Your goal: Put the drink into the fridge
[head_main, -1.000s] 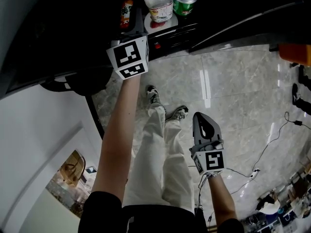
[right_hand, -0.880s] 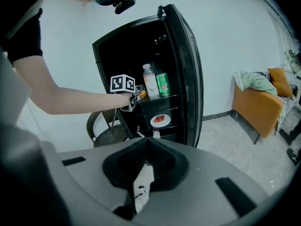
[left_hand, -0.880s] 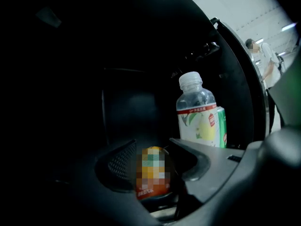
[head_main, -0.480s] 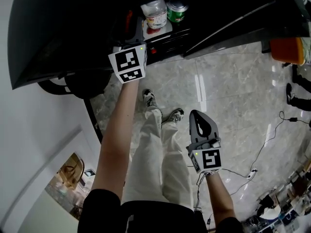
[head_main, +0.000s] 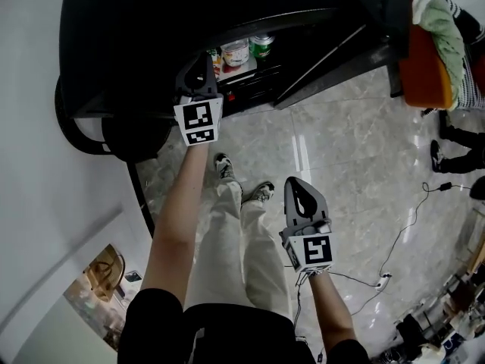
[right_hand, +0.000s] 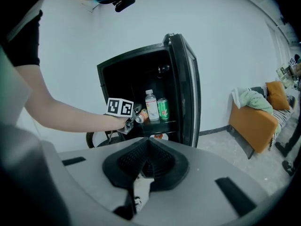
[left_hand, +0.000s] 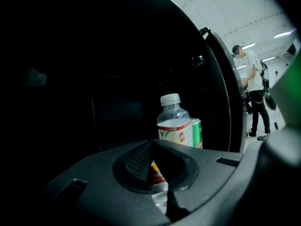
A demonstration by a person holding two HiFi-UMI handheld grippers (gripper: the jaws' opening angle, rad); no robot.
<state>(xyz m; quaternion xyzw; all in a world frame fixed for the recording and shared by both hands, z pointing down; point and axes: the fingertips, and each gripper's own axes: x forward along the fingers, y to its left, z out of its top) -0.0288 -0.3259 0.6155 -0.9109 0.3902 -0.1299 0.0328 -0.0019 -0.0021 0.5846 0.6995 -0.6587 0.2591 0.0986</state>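
The black fridge [right_hand: 134, 76] stands open with its door [right_hand: 188, 93] swung right. On its shelf stand a clear bottle with a white cap [left_hand: 174, 124] [head_main: 235, 52] and a green can [left_hand: 197, 132] [head_main: 261, 45]. A small orange-labelled drink [left_hand: 156, 174] [head_main: 215, 58] lies beside them. My left gripper [head_main: 201, 61] [left_hand: 152, 146] [right_hand: 132, 121] hovers just in front of that shelf. Its jaws have just been closing; they are shut with nothing between them. My right gripper [head_main: 296, 184] [right_hand: 148, 141] hangs shut and empty over the floor, well back from the fridge.
An orange sofa [right_hand: 256, 121] [head_main: 423, 65] with cloth on it stands right of the fridge. Another person [left_hand: 254, 91] stands beyond the door. Cables [head_main: 413, 226] trail over the marble floor. My own legs and shoes [head_main: 241, 196] are below.
The left gripper has drawn back from the shelf, leaving the orange drink behind, and its jaws now show pressed together. The right gripper has risen. The fridge looks farther away.
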